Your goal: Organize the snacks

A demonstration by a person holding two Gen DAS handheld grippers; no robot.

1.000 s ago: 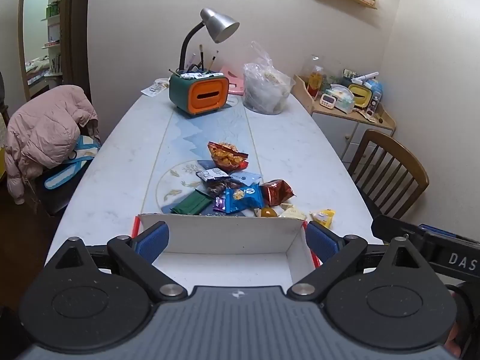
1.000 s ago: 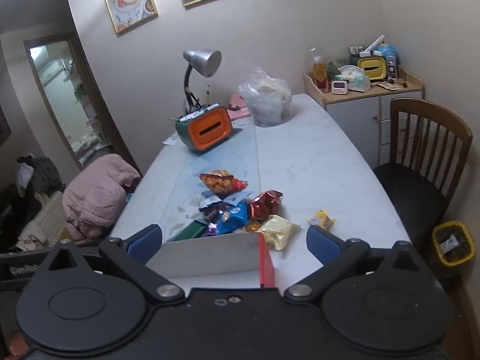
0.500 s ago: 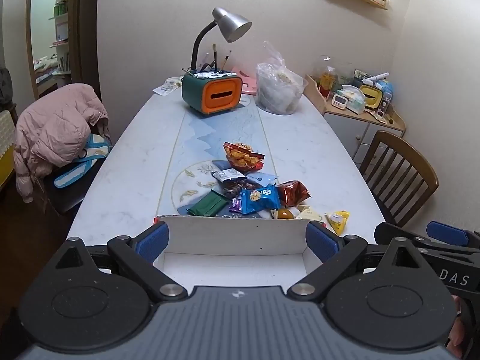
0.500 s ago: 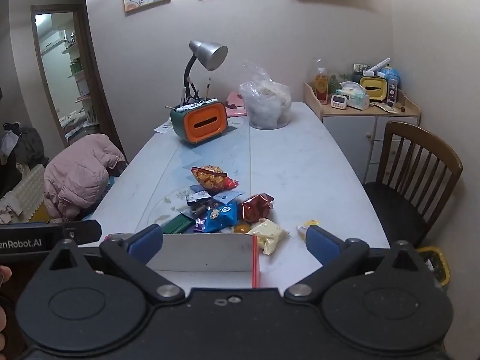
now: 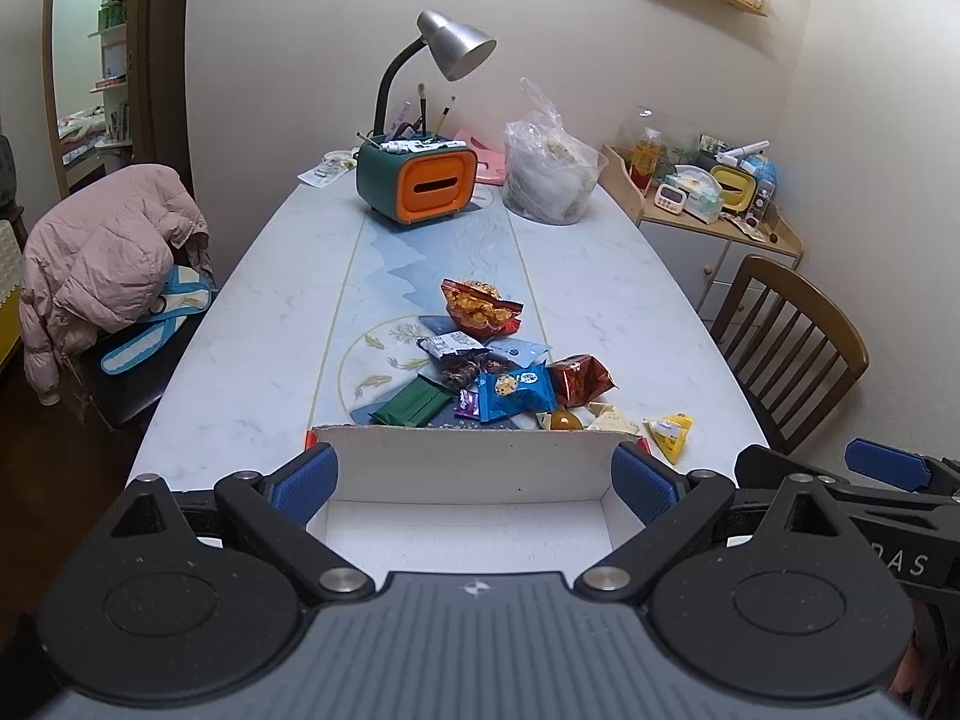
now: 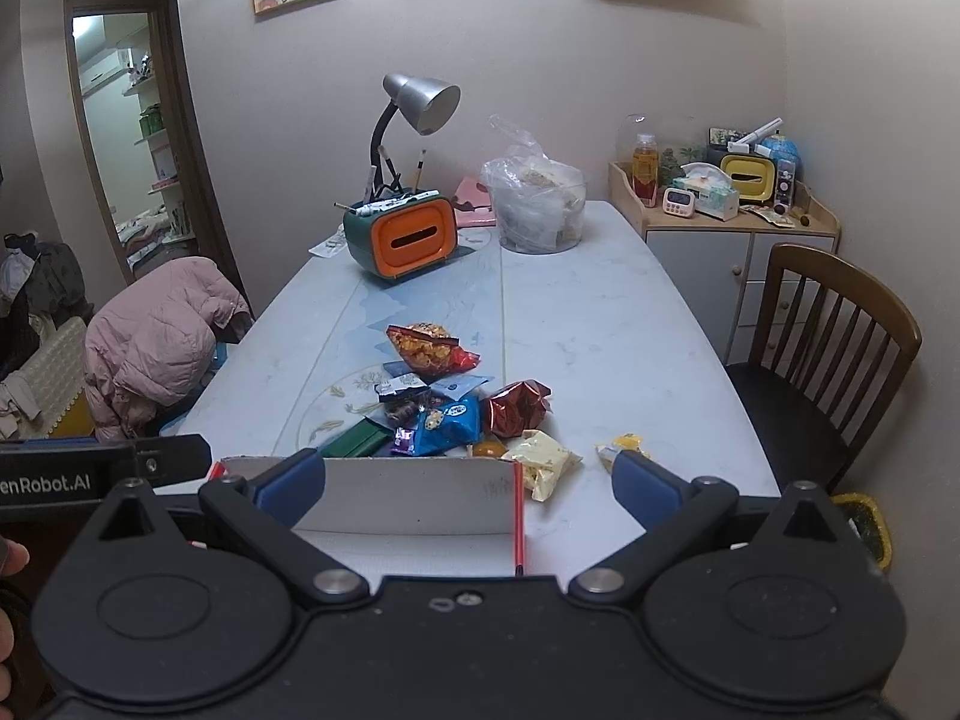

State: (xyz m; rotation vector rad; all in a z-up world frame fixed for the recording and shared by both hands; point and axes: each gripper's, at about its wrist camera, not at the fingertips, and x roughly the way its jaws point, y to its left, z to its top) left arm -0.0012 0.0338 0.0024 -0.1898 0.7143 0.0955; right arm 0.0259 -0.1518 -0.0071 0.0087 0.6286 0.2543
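The sorting had not begun — both the left gripper [image 5: 474,474] and the right gripper [image 6: 468,474] hovered with jaws spread and empty above the white box [image 5: 468,456]; the snack packets [image 5: 510,372] lay heaped on the table [image 5: 270,324] just beyond it; next, one gripper would need to reach a packet — perhaps the blue cookie packet [image 6: 450,423].

A white cardboard box [image 5: 474,468] sits at the near table edge. The pile of shiny snack packets [image 5: 504,372] lies just behind it. The green and orange tissue box [image 5: 417,180] stands far behind.
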